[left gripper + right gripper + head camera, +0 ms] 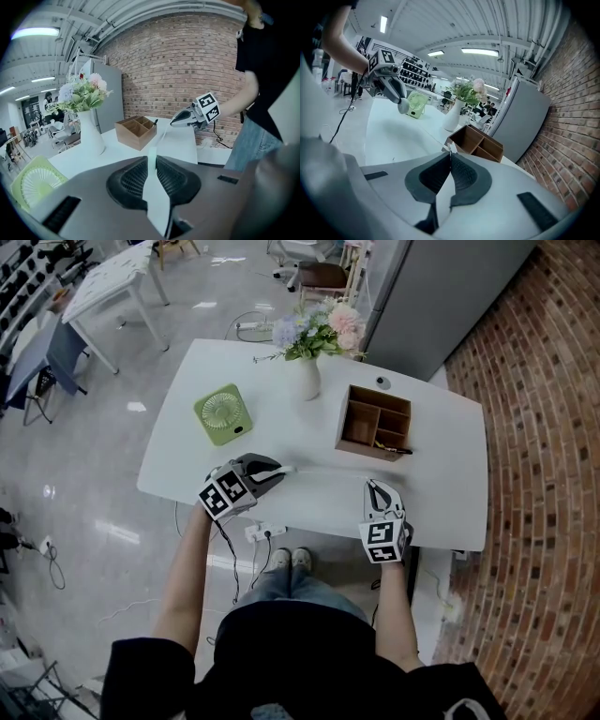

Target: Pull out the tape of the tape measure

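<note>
The left gripper [277, 471] is held at the near left, its jaws pointed right toward the other gripper and lying roughly level; its pads are seen pressed on a white tape measure [157, 197], standing slightly apart; the right gripper [375, 489] is held at the near right, well apart from the left one, jaws pointed away from the person; its pads are closed together, with the tape [450, 151] end pinched at their tips; both forearms, the left [187, 568] and the right [394, 615], are bare and reach forward, bent at the elbows, with black sleeves at the upper arms.
</note>
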### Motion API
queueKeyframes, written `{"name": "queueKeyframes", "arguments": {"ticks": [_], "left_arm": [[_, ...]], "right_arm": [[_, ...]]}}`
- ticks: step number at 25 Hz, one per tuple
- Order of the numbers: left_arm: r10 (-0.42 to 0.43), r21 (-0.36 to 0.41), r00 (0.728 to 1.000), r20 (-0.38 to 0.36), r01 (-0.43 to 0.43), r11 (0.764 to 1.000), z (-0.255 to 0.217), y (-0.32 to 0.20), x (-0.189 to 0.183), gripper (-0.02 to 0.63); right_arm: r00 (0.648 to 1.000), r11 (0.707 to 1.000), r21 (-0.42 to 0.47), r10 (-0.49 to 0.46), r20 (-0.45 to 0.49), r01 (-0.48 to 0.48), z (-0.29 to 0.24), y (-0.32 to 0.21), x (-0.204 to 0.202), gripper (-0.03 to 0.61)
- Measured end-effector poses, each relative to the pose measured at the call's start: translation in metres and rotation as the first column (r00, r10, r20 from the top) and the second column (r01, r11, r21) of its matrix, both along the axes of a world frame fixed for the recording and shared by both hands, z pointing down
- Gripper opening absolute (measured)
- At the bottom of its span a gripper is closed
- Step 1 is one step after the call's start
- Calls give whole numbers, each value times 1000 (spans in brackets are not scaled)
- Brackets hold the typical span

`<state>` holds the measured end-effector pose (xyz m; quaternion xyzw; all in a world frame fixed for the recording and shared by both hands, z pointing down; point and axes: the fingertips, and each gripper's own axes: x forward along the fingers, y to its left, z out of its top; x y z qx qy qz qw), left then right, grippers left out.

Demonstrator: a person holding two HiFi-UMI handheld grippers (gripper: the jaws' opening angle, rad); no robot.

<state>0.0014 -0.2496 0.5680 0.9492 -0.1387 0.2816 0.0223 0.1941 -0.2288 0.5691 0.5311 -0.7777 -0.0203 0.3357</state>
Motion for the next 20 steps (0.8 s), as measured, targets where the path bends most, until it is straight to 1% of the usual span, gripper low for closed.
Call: {"name": "queueKeyframes", "arguments": {"ticks": [5,9,15,18,20], "left_arm": [[-21,-8,1000,5,21,1000,3,-1,-10,71],[-39,-11,999,15,39,999,5,-4,-19,71],[-57,-23,998,23,58,998,8,-6,-30,71],[-61,-30,998,30,62,998,11,-7,-33,71],[-63,-34,998,31,64,997,12,-8,-34,71]], "right_arm": [[999,1000,8,29,-31,-28,1,4,18,5],[996,997,15,72,-44,-72,2,6,38,5],[992,995,15,100,-77,-99,4,6,55,5],[989,992,19,128,-74,-127,3,7,67,5],[989,992,16,130,-73,-129,3,6,69,5]]}}
